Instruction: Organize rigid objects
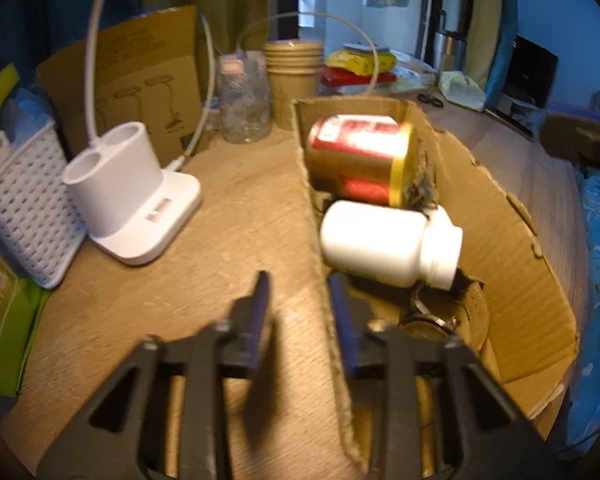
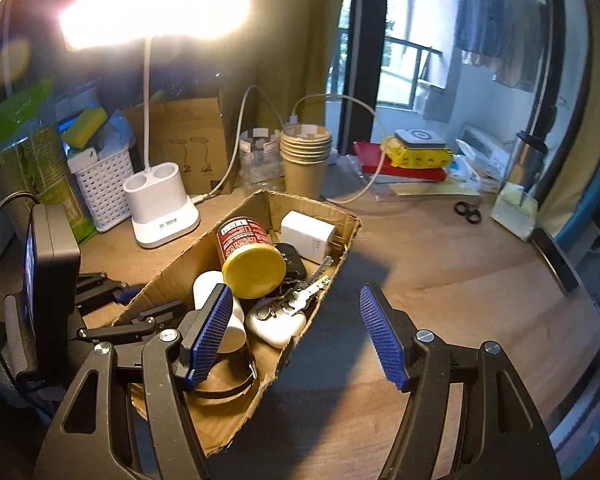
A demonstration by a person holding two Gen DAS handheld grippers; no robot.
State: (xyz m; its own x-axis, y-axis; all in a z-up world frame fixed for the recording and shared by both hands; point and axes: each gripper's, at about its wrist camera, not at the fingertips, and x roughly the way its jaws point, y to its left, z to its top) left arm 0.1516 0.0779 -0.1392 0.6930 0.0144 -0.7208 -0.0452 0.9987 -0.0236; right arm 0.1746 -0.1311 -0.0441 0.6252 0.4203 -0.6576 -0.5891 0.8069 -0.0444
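Your left gripper (image 1: 300, 304) has its fingers parted a little, straddling the near wall of the cardboard box (image 1: 512, 248) without clamping it; your right gripper (image 2: 296, 332) is spread wide and empty above the box's right edge. The white bottle (image 1: 384, 240), red can (image 2: 248, 252), charger (image 2: 308, 236) and keys (image 2: 304, 296) already lie inside, heaped. Nudge that wall and the light box could slide or tip on the surface (image 1: 220, 216), and the loosely lying can could roll.
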